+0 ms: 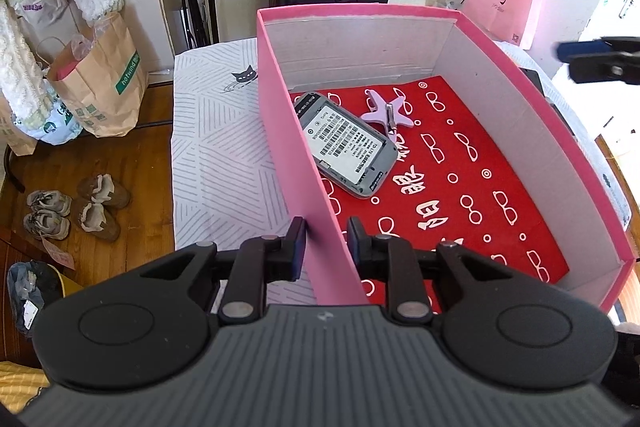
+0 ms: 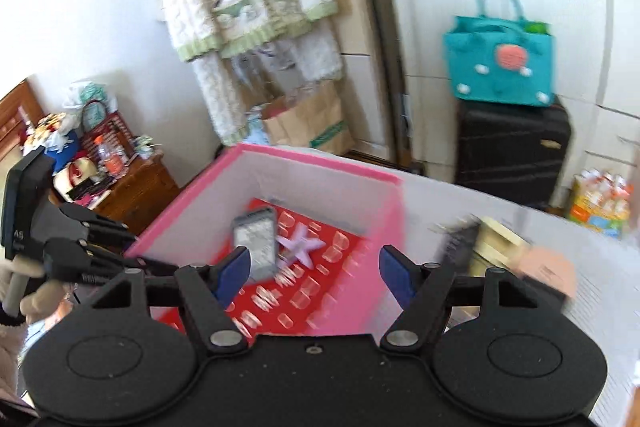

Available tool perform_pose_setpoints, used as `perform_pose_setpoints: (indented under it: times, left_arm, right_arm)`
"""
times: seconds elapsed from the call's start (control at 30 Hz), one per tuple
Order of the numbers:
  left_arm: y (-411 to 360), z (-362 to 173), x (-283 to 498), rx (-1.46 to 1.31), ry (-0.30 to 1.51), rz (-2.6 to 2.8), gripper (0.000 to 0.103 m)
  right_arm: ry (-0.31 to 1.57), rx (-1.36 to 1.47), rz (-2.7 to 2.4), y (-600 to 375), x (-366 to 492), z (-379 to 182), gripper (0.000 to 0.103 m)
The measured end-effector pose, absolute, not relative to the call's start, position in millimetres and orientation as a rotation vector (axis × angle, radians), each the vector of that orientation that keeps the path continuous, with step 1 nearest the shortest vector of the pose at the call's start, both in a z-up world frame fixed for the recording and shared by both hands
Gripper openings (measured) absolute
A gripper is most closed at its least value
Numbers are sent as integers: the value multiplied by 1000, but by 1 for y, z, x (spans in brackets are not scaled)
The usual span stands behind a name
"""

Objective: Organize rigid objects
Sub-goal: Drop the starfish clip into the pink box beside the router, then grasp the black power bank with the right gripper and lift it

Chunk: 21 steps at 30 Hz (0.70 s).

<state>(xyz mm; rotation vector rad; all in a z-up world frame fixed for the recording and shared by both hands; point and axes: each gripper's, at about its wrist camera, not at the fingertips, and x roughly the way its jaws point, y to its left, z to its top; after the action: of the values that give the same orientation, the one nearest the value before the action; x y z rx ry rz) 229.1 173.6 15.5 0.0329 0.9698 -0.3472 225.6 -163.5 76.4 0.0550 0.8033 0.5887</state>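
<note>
A pink box [image 1: 496, 39] with a red glasses-print lining stands on the table. Inside it lie a grey device [image 1: 344, 143] with its label side up and a purple star-shaped clip [image 1: 386, 111]. My left gripper [image 1: 326, 231] is shut on the box's left wall, one finger outside and one inside. My right gripper [image 2: 313, 255] hovers open over the box with nothing between its fingers. That view is motion-blurred, but the device [image 2: 256, 239] and the clip [image 2: 300, 241] show in it. The right gripper's tip [image 1: 596, 61] also shows at the far right edge.
A striped white cloth [image 1: 224, 155] covers the table left of the box. Right of the box lie a dark item [image 2: 460, 239], a cream box [image 2: 496, 239] and a peach item [image 2: 548, 267], all blurred. Beyond the table are a black suitcase [image 2: 512, 155] under a teal bag [image 2: 500, 63], and paper bags and shoes on the floor.
</note>
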Motion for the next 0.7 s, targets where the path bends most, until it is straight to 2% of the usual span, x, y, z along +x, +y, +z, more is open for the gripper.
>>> perform_pose_setpoints:
  times: [0.17,0.4,0.7]
  left_arm:
    - [171,17,229,38,971,-338,21]
    - [170,19,229,41,973,-323,20]
    - [164,21,229,62,980,-301,20]
  right_arm:
    - [772,31,485,-206,204,64,76]
    - [769,15,335,-255,192,15,76]
    - [737,94,322,-274,208,-19,75]
